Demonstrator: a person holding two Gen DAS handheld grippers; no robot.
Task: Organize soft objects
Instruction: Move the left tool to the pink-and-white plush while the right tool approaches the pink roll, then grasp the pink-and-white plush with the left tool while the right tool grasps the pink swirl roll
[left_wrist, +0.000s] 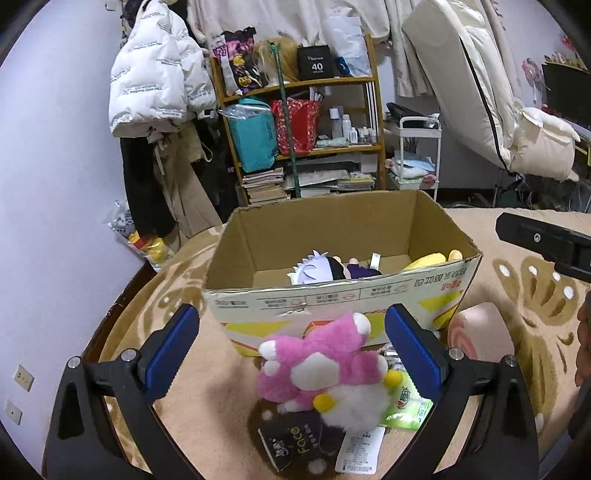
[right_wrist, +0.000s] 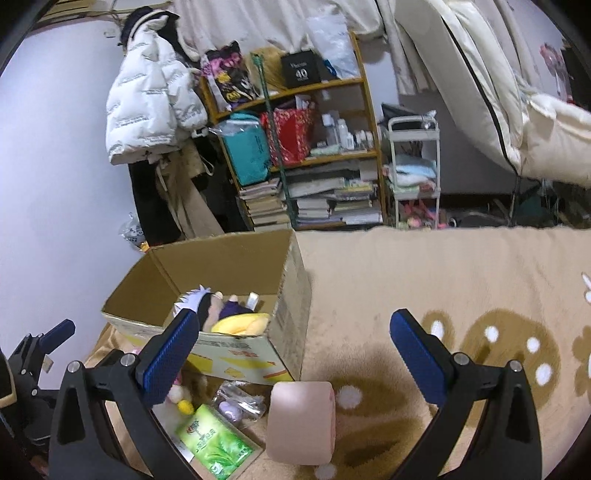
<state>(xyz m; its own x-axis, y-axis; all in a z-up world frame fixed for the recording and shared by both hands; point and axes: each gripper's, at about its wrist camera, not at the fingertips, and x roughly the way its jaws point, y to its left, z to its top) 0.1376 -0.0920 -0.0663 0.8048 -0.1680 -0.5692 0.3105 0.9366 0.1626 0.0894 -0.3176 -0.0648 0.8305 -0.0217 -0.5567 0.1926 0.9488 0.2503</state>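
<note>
A pink and white plush toy (left_wrist: 325, 373) lies on the beige blanket in front of an open cardboard box (left_wrist: 343, 295). My left gripper (left_wrist: 291, 354) is open, its blue pads on either side of the plush, not touching it. The box (right_wrist: 221, 288) holds a white-haired doll (left_wrist: 321, 267) and a yellow plush (right_wrist: 240, 323). A pink soft cushion (right_wrist: 301, 421) lies on the blanket to the right of the box. My right gripper (right_wrist: 295, 354) is open and empty, above and behind the cushion.
A green tissue pack (right_wrist: 214, 443), a small clear bag (right_wrist: 240, 406) and a dark "face" booklet (left_wrist: 291, 439) lie beside the plush. A cluttered bookshelf (left_wrist: 303, 122), hung coats and a white cart (right_wrist: 413, 166) stand beyond the bed. The right gripper's body (left_wrist: 546, 240) shows at the right.
</note>
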